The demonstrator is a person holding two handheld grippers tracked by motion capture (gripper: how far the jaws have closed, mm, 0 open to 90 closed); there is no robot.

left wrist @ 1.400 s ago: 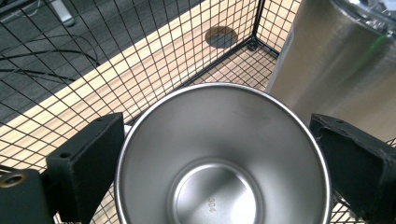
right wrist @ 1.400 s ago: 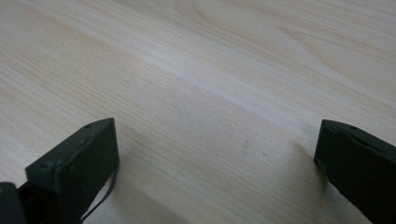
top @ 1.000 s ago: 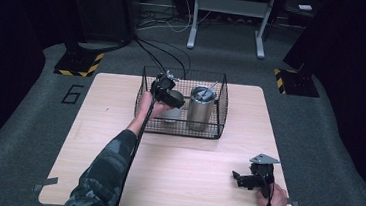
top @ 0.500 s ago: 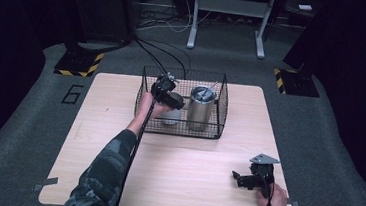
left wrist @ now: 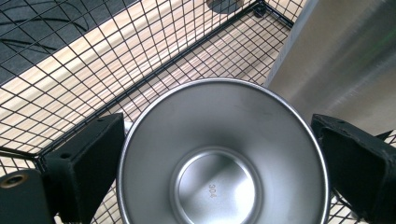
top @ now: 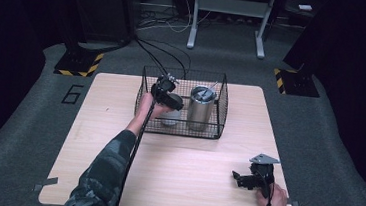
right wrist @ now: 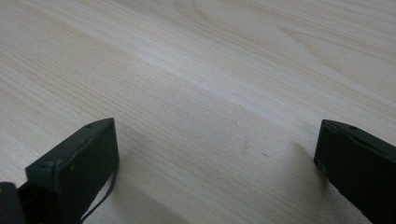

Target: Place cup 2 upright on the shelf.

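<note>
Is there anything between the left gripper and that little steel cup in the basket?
Nothing visible. The left gripper is inside the wire basket, its open jaws either side of the cup. A tall tumbler stands close beside it.

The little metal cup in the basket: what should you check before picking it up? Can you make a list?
1. Cup sits between the left gripper's jaws: ok.
2. Jaws closed on the cup: not ok, a gap shows on each side.
3. Cup is empty: ok.
4. Tall metal tumbler stands close beside it and could get bumped: cannot tell.
5. Wire basket is open on top for lifting: ok.
6. Right gripper is open over bare table, out of the way: ok.
</note>
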